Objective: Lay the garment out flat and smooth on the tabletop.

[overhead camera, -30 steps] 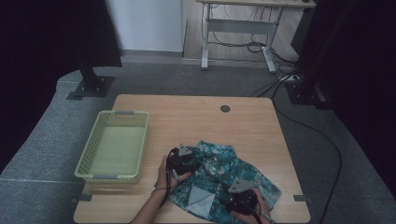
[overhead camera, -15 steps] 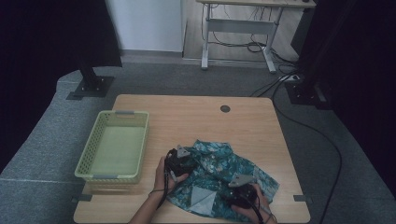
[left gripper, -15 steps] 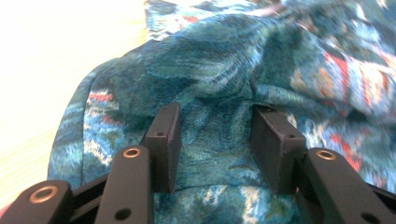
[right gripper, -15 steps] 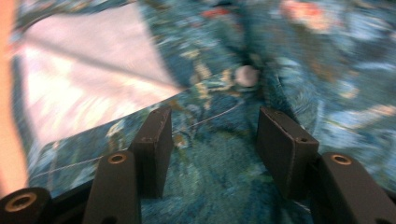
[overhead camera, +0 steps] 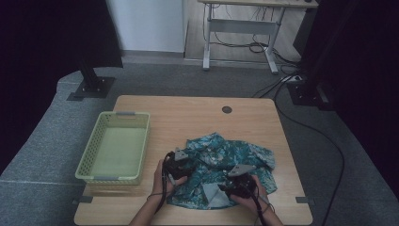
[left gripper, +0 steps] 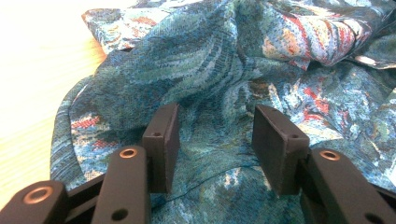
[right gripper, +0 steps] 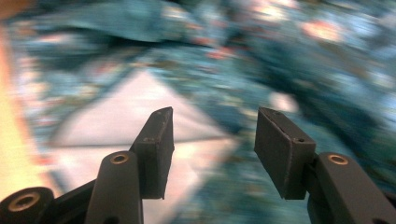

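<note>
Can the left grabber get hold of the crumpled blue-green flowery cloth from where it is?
Probably yes. The left gripper stands open right over the crumpled blue-green patterned cloth, a raised fold lies between its jaws, and nothing is in the way.

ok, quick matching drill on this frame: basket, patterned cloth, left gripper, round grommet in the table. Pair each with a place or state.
Things:
1. basket
2. patterned cloth
3. left gripper
4. round grommet

Places or states:
A. jaws open over the cloth
B. far side of the table, bare wood around it
C. crumpled, near edge of the table
D. left part of the table, nothing in it

Pairs: 1-D, 2-C, 3-A, 4-B
</note>
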